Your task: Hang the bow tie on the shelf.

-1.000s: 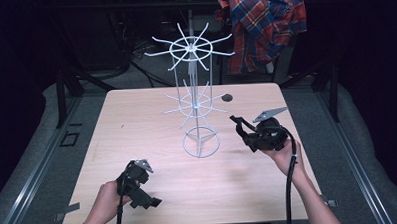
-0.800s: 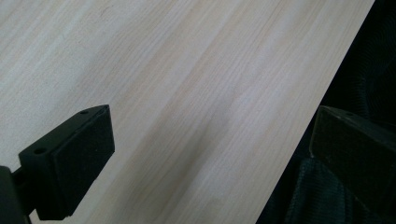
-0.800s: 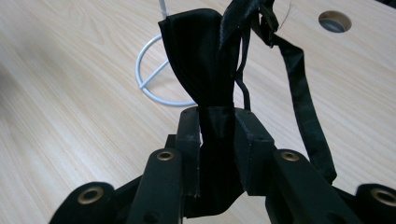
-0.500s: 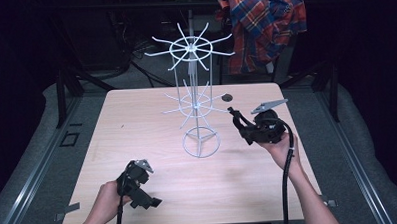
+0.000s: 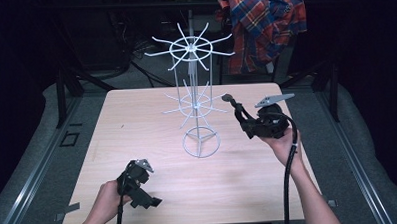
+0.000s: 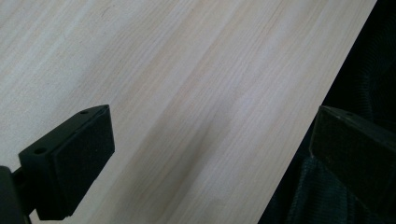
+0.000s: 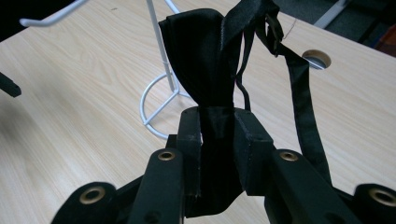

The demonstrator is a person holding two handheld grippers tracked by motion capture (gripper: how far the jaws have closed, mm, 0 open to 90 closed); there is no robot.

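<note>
Right gripper is clamped on a black bow tie, its strap hanging loose, held above the table just right of the white wire rack. Left gripper sits low at the near left edge, 2 jaws wide apart, nothing between. Dark spot far right looks like a table hole, hard to confirm.

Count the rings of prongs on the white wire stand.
2. The upper ring of prongs tops the white wire stand; the lower ring of prongs sits halfway down its pole.
</note>
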